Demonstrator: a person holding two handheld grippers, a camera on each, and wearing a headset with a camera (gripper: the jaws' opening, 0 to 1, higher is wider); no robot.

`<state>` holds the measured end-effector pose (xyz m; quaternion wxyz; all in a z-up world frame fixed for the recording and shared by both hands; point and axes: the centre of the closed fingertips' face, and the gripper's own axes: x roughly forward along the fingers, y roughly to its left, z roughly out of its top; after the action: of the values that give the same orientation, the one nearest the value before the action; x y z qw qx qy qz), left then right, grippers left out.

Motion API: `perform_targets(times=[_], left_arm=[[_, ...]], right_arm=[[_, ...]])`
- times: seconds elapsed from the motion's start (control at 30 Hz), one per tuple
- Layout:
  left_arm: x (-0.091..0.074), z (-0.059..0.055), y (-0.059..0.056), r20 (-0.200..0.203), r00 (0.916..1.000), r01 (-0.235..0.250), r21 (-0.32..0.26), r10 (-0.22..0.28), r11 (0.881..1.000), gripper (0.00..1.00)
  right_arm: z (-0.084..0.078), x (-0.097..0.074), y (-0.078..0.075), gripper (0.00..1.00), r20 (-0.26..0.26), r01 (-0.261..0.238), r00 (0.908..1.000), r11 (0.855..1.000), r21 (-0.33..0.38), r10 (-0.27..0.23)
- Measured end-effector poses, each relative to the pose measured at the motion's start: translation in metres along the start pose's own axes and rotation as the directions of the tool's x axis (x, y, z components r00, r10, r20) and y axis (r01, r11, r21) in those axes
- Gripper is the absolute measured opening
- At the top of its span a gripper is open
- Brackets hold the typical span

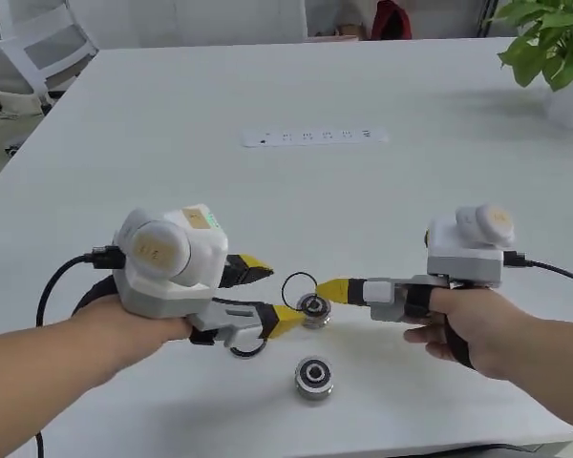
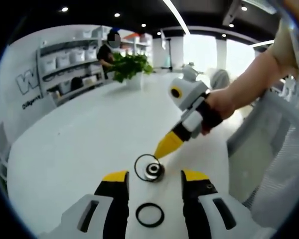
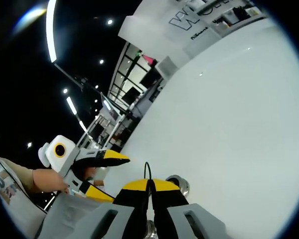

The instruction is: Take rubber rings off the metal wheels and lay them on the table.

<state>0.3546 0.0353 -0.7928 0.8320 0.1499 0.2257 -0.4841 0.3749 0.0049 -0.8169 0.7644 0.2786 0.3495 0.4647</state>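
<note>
Left gripper (image 1: 280, 294): jaws apart, beside wheel (image 1: 313, 308).
Right gripper (image 1: 327, 289): jaws clamped on ring (image 1: 300, 274) at that wheel.
Desk (image 1: 267, 86): loose ring (image 2: 137, 215), second wheel (image 1: 313, 375).

**Bright, even light; fisheye bending**

The head view is sharp and evenly lit. The white desk (image 1: 296, 86) looks washed out at its far side, and shadows on it are soft. In the left gripper view ceiling spots (image 2: 65, 9) shine, the windows (image 2: 204, 50) burn out white, and the shelves (image 2: 65, 64) bow at the edge. The right gripper view is rolled, its upper left dark with a flaring light strip (image 3: 51, 30). The right hand-held gripper (image 3: 149, 188) looks soft near the lens.
</note>
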Motion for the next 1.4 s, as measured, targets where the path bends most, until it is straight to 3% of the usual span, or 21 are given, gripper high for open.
perform_targets(times=[0.53,0.87,1.2,1.4], left_arm=[[-0.034,-0.009,0.005,0.027,0.9991,-0.032,-0.046,0.033,0.998,0.51],[-0.054,-0.027,0.012,0.016,0.9977,-0.064,-0.085,0.065,0.994,0.56],[-0.065,-0.041,0.014,-0.004,0.9959,-0.09,-0.094,0.09,0.991,0.62],[-0.069,-0.042,0.014,0.005,0.9947,-0.102,-0.101,0.103,0.99,0.65]], right_arm=[[-0.004,0.016,0.02,0.0,-0.041,-0.042,0.9983,0.999,-0.01,0.042],[-0.011,0.029,0.028,0.0,-0.076,-0.063,0.9952,0.998,-0.013,0.062],[-0.021,0.041,0.032,0.0,-0.108,-0.073,0.9916,0.997,-0.015,0.071],[-0.03,0.047,0.034,0.0,-0.136,-0.076,0.988,0.997,-0.016,0.073]])
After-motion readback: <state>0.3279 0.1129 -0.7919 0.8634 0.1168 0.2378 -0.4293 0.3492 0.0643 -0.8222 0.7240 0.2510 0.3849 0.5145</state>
